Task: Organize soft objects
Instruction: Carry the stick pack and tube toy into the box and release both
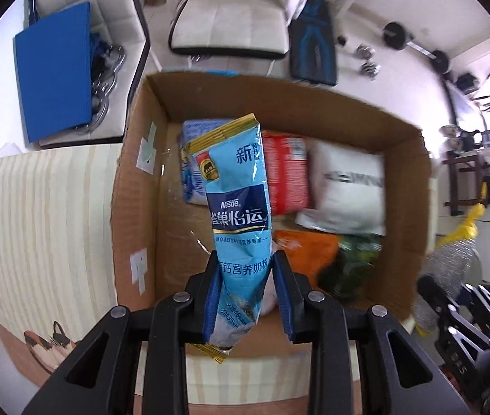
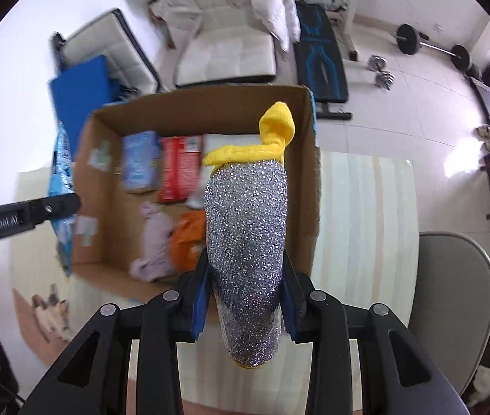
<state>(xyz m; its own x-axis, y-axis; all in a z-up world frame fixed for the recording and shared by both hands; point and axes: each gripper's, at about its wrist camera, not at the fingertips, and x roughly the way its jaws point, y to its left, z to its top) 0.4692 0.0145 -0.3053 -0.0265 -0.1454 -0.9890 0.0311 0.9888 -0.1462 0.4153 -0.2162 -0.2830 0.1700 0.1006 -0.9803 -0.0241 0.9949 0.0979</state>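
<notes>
My left gripper (image 1: 246,269) is shut on a light blue Nestle milk powder pouch (image 1: 236,204), held above the open cardboard box (image 1: 141,186). My right gripper (image 2: 246,269) is shut on a silver glitter object with a yellow knitted end (image 2: 246,228), held over the box's right side (image 2: 309,186). In the right wrist view the left gripper (image 2: 62,204) and its pouch (image 2: 61,173) show at the box's left wall. Inside the box lie a blue pack (image 1: 191,173), a red pack (image 1: 288,173), a white pillow-like bag (image 1: 348,186), an orange bag (image 1: 305,252) and a dark green item (image 1: 352,266). A pale lilac cloth (image 2: 155,242) also lies there.
The box stands on a striped table top (image 1: 37,224) with a cat-picture mat (image 1: 51,346). A grey chair (image 2: 452,294) is at the right. Behind are white cushions (image 1: 227,24), a blue board (image 1: 55,69), a weight bench (image 2: 321,55) and dumbbells (image 2: 381,72).
</notes>
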